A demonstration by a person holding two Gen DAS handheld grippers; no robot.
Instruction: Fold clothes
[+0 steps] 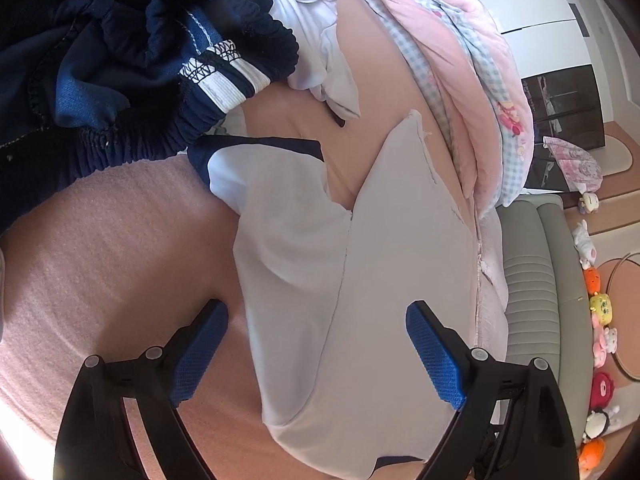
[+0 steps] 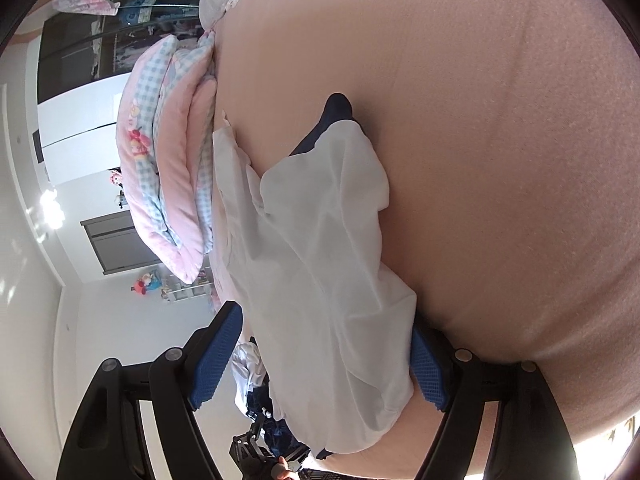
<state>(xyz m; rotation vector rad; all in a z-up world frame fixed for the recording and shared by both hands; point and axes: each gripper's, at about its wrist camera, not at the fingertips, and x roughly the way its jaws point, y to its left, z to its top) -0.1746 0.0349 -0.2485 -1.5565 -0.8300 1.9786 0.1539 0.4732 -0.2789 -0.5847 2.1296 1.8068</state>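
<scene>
A white shirt with navy trim [image 1: 360, 280] lies partly folded on the pink bed [image 1: 120, 248]. My left gripper [image 1: 316, 320] is open just above the shirt's near end, its blue pads [image 1: 432, 356] spread to either side of it. In the right wrist view the same white shirt [image 2: 320, 264] lies on the bed [image 2: 500, 160]. My right gripper [image 2: 326, 328] is open with its jaws on either side of the shirt's near part; the cloth covers part of the right pad [image 2: 428, 368].
A heap of navy clothes with white stripes [image 1: 140, 60] and white garments [image 1: 312, 20] lies at the far left. A folded pink and blue-check quilt [image 1: 472, 80] lies along the bed's edge. A grey bench [image 1: 532, 280] and plush toys [image 1: 600, 340] are beyond it.
</scene>
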